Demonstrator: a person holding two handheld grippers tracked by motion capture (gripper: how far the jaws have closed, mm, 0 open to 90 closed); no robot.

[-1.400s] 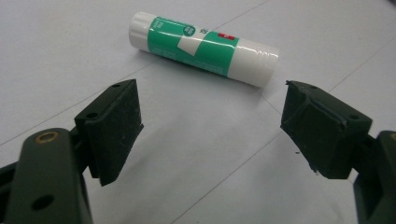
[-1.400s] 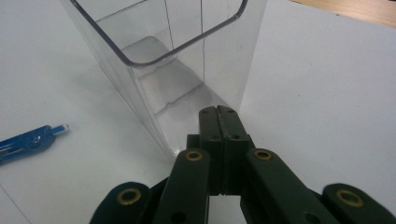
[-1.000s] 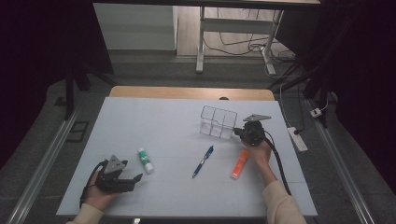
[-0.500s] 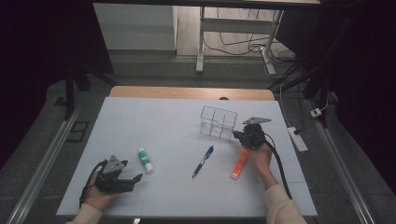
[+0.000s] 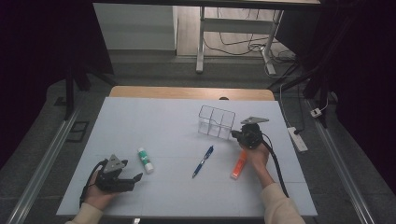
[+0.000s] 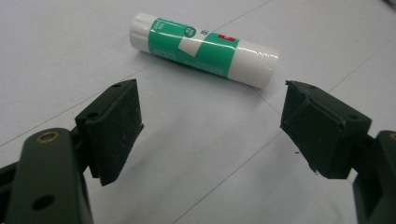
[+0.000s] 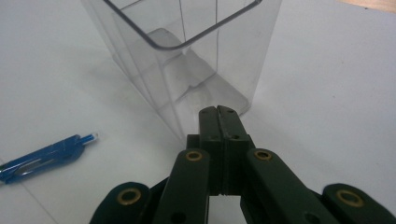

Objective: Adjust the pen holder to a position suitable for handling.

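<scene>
The left gripper [image 6: 212, 126] is gaping wide just near of a green-and-white glue stick [image 6: 204, 50], its label unreadable; the right gripper [image 7: 217, 112] is pinching empty beside a clear organizer [image 7: 187, 51].

**Item count on the table**

One glue stick [image 5: 145, 160], white with a green label. One blue pen [image 5: 202, 161]. One orange marker [image 5: 239, 164]. One clear plastic organiser [image 5: 216, 122], divided into compartments. Two handheld grippers: left gripper [image 5: 136, 178] and right gripper [image 5: 236, 134]. One white table [image 5: 154, 121].
</scene>
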